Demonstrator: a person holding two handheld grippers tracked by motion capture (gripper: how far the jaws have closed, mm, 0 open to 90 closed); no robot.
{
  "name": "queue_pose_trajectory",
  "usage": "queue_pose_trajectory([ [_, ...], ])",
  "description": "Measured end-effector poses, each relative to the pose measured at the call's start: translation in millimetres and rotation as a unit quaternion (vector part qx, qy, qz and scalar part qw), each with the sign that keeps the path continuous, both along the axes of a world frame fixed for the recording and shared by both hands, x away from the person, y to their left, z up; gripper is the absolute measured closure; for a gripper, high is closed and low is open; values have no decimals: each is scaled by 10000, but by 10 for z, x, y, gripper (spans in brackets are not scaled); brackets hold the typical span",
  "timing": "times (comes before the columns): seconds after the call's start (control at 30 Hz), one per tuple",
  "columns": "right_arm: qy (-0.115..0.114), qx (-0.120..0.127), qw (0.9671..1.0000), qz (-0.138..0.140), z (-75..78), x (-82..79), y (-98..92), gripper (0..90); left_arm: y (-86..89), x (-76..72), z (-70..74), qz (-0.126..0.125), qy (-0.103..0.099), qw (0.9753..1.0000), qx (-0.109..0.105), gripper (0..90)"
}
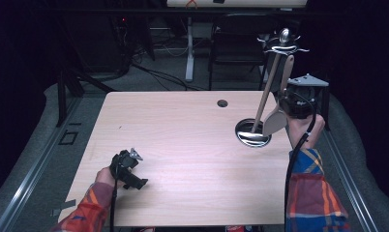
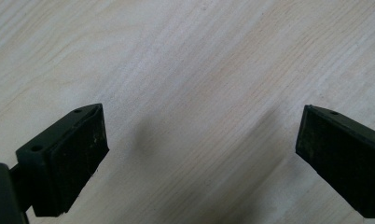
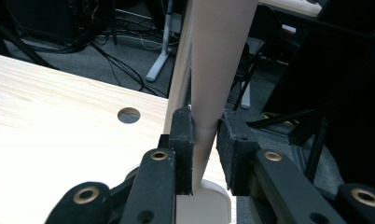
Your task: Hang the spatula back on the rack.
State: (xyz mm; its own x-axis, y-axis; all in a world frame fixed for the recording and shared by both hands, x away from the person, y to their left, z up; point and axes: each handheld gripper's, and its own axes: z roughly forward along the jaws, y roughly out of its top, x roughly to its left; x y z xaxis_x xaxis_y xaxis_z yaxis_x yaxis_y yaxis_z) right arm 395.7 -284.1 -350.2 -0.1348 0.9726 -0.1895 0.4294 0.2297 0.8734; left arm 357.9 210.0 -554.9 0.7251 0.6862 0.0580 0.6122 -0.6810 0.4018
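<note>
Right tool [image 3: 205, 154] clamped on spatula [image 3: 213, 70]

Pale wooden spatula [image 1: 277, 116], upright, clamped.

Light is falling from overhead onto the table [image 1: 183, 145] while the surroundings are sinking into near black

The high view is looking soft and slightly grainy, with dark corners and the floor beyond barely showing; the metal base [image 1: 253, 133] is catching a small glint; in the left gripper view the wood is glowing pale and almost washed out at the top left, faint blurred shadows are lying between the jaws, and the jaws themselves are reading nearly featureless black; in the right gripper view the wooden spatula [image 3: 213, 70] is sitting close and out of focus, its upper part brightly lit; the background there is staying dim but fairly sharp.
</note>
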Motion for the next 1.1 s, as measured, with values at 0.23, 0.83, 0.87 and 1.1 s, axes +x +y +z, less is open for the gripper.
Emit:
queue_pose_trajectory([
  [0.23, 40, 19, 9998, 196, -13, 7, 42, 698, 0, -1, -1, 5, 7, 10000, 4, 20],
  [0.83, -150, 398, 9989, 211, 3, -15, -39, 758, -8, -4, -6, -13, 44, 10000, 30, 22],
  [0.87, -151, 405, 9988, 209, 3, -12, -35, 756, -8, -6, -5, -13, 47, 10000, 30, 22],
  [1.1, -125, 449, 9986, 237, -1, -6, -51, 673, -8, -7, -3, -24, 45, 10000, 33, 22],
])
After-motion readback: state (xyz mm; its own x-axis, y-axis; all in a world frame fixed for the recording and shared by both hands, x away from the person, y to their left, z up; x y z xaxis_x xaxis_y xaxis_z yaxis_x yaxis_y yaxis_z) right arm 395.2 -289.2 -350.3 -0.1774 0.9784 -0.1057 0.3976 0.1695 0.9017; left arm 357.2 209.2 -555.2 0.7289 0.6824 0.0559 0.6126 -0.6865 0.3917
